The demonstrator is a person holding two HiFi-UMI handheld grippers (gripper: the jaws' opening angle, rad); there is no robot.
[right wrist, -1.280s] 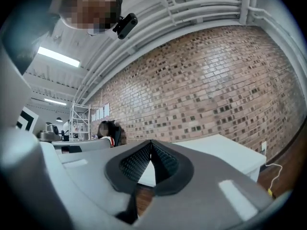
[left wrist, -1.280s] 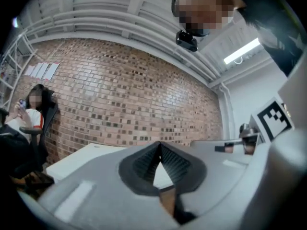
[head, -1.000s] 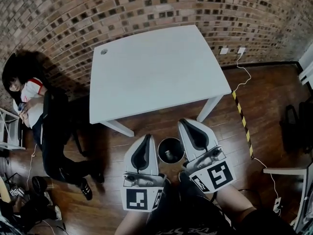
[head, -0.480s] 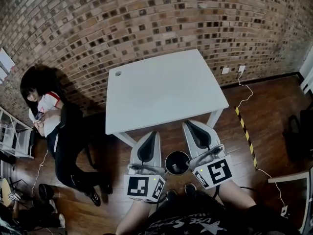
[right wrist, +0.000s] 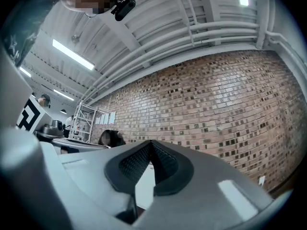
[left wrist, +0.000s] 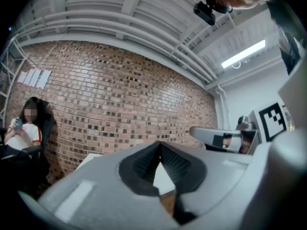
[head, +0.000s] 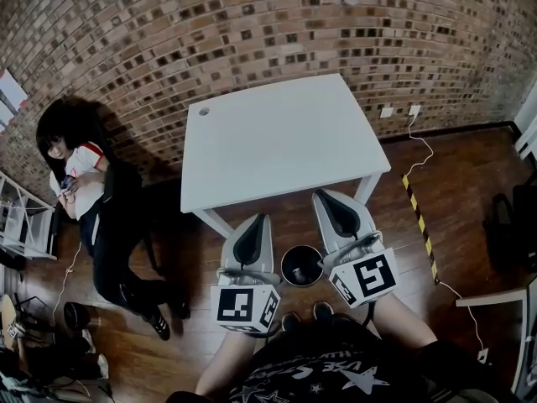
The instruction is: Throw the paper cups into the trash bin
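Note:
A round black trash bin (head: pixel 302 265) stands on the wooden floor just in front of the white table (head: pixel 277 141). Something pale lies inside it, too small to identify. My left gripper (head: pixel 259 220) hangs to the left of the bin and my right gripper (head: pixel 322 196) to its right, both above the floor and pointing toward the table. The left gripper (left wrist: pixel 159 143) has its jaws pressed together with nothing between them. The right gripper (right wrist: pixel 151 142) is likewise shut and empty.
A person (head: pixel 80 175) sits on the floor against the brick wall at the left, legs stretched toward me. Yellow-black tape (head: pixel 418 217) and a white cable (head: pixel 424 154) run across the floor at the right. Shelving (head: pixel 21 225) stands at the far left.
The head view has shifted, so the table and the seated person now sit further right in the picture. Both grippers stay shut on either side of the bin.

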